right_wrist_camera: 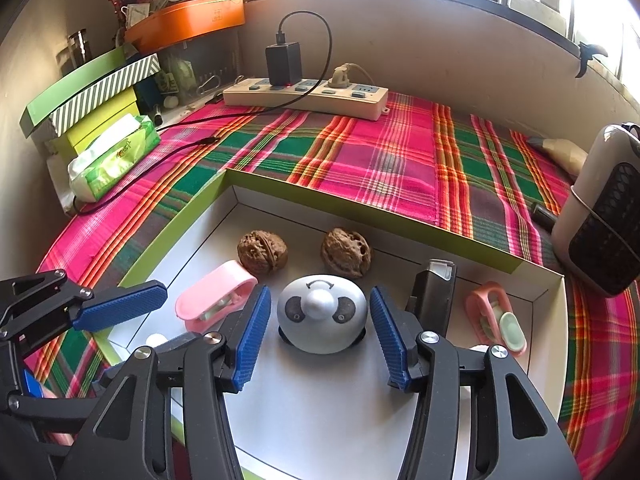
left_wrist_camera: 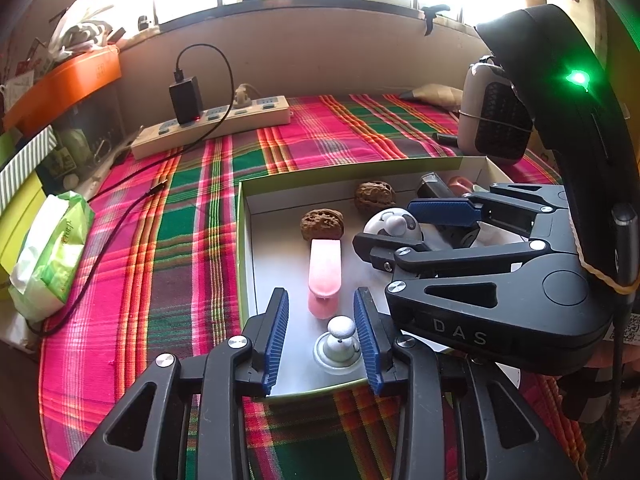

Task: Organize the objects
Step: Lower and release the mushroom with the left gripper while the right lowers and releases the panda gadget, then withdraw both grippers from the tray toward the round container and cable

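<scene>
Green-sided, the shallow box (right_wrist_camera: 176, 216) lies on the plaid cloth (right_wrist_camera: 400, 152). The panda dome (right_wrist_camera: 322, 314) sits between the right gripper (right_wrist_camera: 318, 340)'s parted pads, untouched; the small white knob (left_wrist_camera: 340, 340) stands likewise within the left gripper (left_wrist_camera: 320, 340)'s gap, ungripped.

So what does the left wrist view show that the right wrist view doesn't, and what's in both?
Only the left wrist view shows the small silver knob-shaped piece sitting between the open left gripper pads, and the right gripper's body with its green light.

Only the right wrist view clearly shows the second pink clip at the box's right end, beside the dark upright case.

Both show the white box, two walnuts, the pink clip, the panda-faced dome between the open right gripper pads, and the power strip.
</scene>
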Demonstrator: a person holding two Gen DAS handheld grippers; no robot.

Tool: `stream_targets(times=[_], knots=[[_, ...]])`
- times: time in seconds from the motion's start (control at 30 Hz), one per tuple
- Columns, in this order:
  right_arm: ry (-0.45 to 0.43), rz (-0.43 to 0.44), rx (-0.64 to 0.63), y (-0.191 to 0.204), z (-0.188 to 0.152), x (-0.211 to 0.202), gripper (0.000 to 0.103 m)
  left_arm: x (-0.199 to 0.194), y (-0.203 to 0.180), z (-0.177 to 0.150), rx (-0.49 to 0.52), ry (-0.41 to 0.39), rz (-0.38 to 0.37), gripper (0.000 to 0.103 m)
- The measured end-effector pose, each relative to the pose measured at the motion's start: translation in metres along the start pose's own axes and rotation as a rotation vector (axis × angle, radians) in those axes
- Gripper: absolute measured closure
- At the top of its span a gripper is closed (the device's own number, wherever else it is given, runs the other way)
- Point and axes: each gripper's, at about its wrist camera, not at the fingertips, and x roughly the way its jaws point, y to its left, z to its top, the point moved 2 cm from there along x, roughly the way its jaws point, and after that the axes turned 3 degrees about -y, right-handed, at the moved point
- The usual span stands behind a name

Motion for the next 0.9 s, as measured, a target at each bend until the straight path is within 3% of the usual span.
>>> stream_targets(times=[0.9], knots=[[-0.02,-0.006,0.038,0.0,-0.005,-0.014,0.044,-0.01,0.0,-0.004,-0.012,-0.006,0.005,0.07]])
